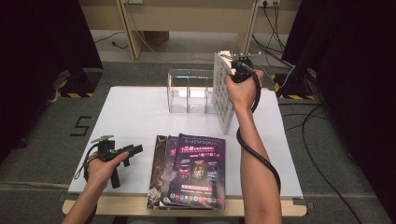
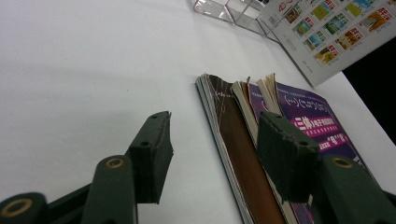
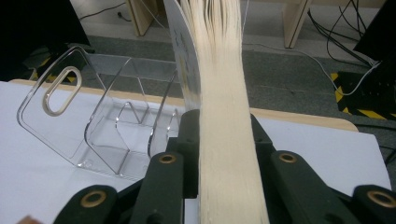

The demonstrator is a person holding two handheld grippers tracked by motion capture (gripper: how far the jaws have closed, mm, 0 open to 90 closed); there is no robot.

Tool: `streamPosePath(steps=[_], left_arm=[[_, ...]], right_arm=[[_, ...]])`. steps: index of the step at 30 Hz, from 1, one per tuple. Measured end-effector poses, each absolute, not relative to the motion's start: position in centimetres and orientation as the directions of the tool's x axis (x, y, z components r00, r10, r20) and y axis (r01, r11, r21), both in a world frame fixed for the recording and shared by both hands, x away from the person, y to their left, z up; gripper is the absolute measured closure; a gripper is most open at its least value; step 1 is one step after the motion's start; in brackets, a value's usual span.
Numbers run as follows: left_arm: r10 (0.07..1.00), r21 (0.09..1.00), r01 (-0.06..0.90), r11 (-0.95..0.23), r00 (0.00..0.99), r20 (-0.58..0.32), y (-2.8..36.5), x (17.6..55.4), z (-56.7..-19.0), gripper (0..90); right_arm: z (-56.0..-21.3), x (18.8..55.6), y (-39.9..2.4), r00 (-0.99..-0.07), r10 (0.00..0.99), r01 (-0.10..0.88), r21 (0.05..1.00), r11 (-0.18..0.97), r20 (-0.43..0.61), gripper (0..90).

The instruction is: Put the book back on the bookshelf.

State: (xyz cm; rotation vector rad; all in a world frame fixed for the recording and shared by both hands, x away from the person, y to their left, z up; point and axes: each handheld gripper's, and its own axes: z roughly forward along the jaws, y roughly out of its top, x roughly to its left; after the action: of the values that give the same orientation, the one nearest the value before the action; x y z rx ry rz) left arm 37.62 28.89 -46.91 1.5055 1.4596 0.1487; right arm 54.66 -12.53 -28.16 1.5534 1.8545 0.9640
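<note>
My right gripper (image 1: 239,65) is shut on a white magazine (image 1: 222,93) and holds it upright on edge by the right end of a clear acrylic file rack (image 1: 189,91). In the right gripper view the magazine's cream page edges (image 3: 224,116) run up between the jaws, with the rack (image 3: 107,126) to their left. Three overlapping magazines (image 1: 189,170), the top one purple, lie flat near the table's front edge. My left gripper (image 1: 133,150) rests open on the table just left of them. In the left gripper view its fingertips (image 2: 152,149) sit beside the pile's spines (image 2: 233,135).
The white tabletop (image 1: 135,116) has bare room at the left and middle. Cables (image 1: 322,140) run over the grey floor at the right. A wooden frame's legs (image 1: 130,32) stand behind the table. Black curtains hang at both sides.
</note>
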Motion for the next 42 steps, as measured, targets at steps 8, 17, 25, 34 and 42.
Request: streamPosePath(steps=[8,17,25,34,42], left_arm=[[0.809,0.692,0.685,0.226,0.264,-0.525,29.0,37.6,-46.9,44.4],[0.808,0.692,0.685,0.226,0.265,-0.526,28.9,37.6,-46.9,44.4],[0.808,0.690,0.687,0.227,0.263,-0.528,29.0,37.6,-46.9,44.4],[0.809,0.691,0.687,0.227,0.261,-0.526,29.0,37.6,-46.9,44.3],[0.808,0.691,0.684,0.232,0.259,-0.529,29.1,37.6,-46.9,44.3]], right_arm=[[-28.1,54.9,-12.2,-0.191,0.980,0.585,0.808,0.075,0.047,74.3],[-27.7,55.2,-12.1,-0.178,0.983,0.561,0.826,0.057,0.053,74.3],[-27.6,55.6,-12.1,-0.175,0.983,0.555,0.830,0.047,0.061,74.3],[-27.5,56.1,-12.0,-0.162,0.985,0.539,0.841,0.033,0.064,74.3],[-27.4,56.8,-11.8,-0.152,0.986,0.528,0.849,0.023,0.068,74.3]])
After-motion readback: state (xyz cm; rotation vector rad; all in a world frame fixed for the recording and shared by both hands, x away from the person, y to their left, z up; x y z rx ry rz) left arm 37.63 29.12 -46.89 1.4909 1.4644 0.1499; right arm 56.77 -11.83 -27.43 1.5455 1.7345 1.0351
